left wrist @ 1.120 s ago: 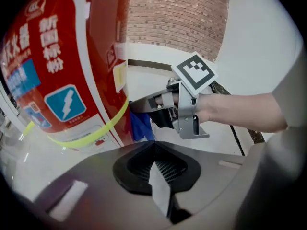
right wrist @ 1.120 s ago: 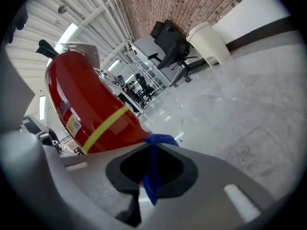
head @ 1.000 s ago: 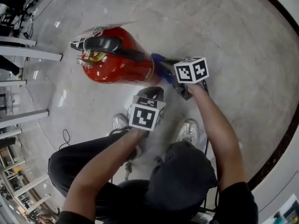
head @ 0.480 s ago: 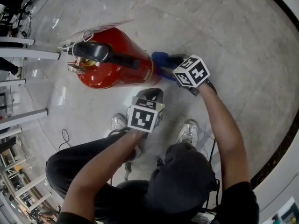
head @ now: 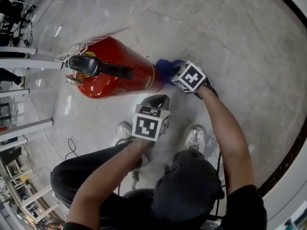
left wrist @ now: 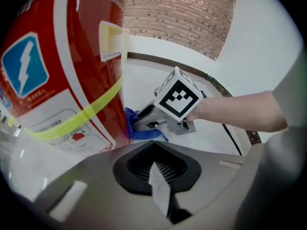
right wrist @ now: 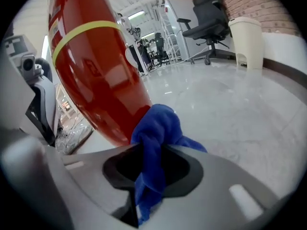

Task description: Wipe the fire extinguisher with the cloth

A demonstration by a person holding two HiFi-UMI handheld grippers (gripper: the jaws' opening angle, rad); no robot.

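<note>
A red fire extinguisher (head: 120,73) with a black handle and a yellow band stands on the pale floor. My right gripper (head: 170,73) is low at its right side, shut on a bunched blue cloth (head: 165,67). Its jaws have just been closing with the cloth between them. In the right gripper view the cloth (right wrist: 156,128) hangs from the jaws and touches the red body (right wrist: 91,66). My left gripper (head: 156,99) is shut and holds nothing, just in front of the cylinder. The left gripper view shows the label side (left wrist: 72,66), the cloth (left wrist: 136,126) and the right gripper (left wrist: 144,121).
The person's two shoes (head: 123,127) (head: 194,138) stand close behind the extinguisher. A thin cable (head: 71,145) lies at the left, near metal rack legs (head: 24,56). An office chair (right wrist: 206,18) and a white bin (right wrist: 245,35) stand further off.
My right gripper has sunk lower along the extinguisher's side and rolled, still with the cloth. The extinguisher's top has shifted left in the head view. The left gripper has stayed put.
</note>
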